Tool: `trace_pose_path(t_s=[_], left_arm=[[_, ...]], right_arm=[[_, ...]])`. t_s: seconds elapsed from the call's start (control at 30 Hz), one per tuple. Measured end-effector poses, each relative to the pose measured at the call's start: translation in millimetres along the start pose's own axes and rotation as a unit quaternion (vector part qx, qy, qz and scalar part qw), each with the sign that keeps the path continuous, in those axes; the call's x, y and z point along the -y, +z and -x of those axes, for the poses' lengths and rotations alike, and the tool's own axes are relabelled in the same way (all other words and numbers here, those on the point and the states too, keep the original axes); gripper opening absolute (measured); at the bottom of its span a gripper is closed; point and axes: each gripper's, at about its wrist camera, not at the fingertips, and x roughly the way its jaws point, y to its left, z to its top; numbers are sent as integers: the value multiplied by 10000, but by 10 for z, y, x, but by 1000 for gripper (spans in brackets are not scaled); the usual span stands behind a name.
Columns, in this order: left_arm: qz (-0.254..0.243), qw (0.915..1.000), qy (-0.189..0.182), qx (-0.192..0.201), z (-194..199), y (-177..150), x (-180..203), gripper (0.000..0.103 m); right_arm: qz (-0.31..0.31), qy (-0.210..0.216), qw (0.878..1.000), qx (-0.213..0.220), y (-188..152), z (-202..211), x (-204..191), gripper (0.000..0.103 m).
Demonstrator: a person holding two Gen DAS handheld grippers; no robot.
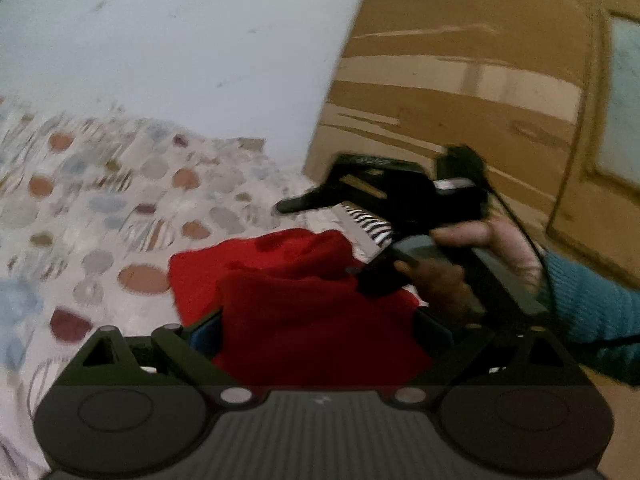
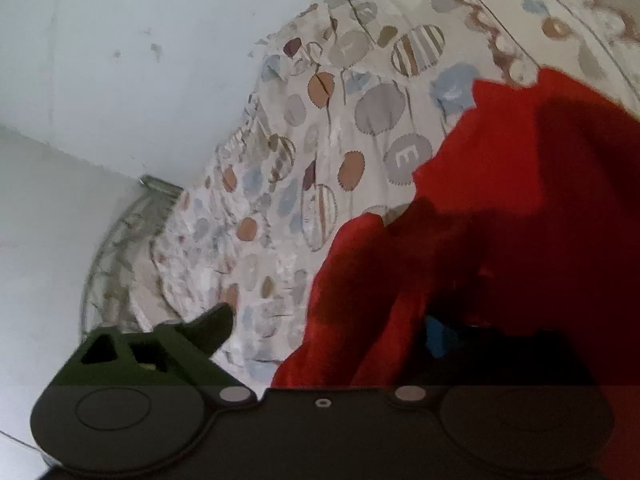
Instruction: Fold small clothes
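A small red garment (image 1: pixel 296 304) hangs bunched over my left gripper (image 1: pixel 316 340), lifted above the patterned bedsheet (image 1: pixel 100 208). Its fingers are mostly hidden by the cloth and seem shut on it. My right gripper (image 1: pixel 320 200) shows in the left wrist view, held by a hand in a teal sleeve, fingers apart. In the right wrist view the red garment (image 2: pixel 500 220) drapes over the right side of my right gripper (image 2: pixel 332 332). Its left finger (image 2: pixel 216 324) stands free; the right finger is hidden under the cloth.
The bedsheet (image 2: pixel 320 160) with coloured circles covers the bed. A pale wall (image 1: pixel 180 40) is behind it and a brown wooden cupboard (image 1: pixel 460 80) stands at the right. A black-and-white striped cloth (image 1: pixel 368 224) lies beyond the red garment.
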Motion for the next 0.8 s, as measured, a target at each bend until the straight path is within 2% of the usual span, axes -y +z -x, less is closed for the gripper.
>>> trace_pose_path(t_s=[0.03, 0.1, 0.2, 0.3, 0.4, 0.53, 0.8], left_arm=[[-98, 10000, -16, 1, -5, 12, 49, 98], [-160, 9998, -69, -1, -38, 38, 128, 99], [30, 9997, -224, 18, -95, 69, 144, 100], [236, 9990, -369, 31, -181, 101, 144, 100], [217, 9986, -485, -1, -243, 116, 194, 99], [6, 9981, -611, -67, -365, 115, 331, 99], [-107, 9909, -1330, -173, -630, 183, 318, 96]], right_arm=[[124, -44, 9999, 15, 19, -4, -16, 79], [417, -115, 9990, 86, 41, 26, -39, 62], [661, -108, 9976, 150, 111, 71, -15, 40], [740, -117, 9971, 110, 196, 91, 55, 24], [1064, -97, 9940, 222, 208, 176, 62, 20], [1380, 146, 9885, 607, 226, 417, 4, 18], [1539, 220, 9798, 1259, 389, 1001, 71, 17]])
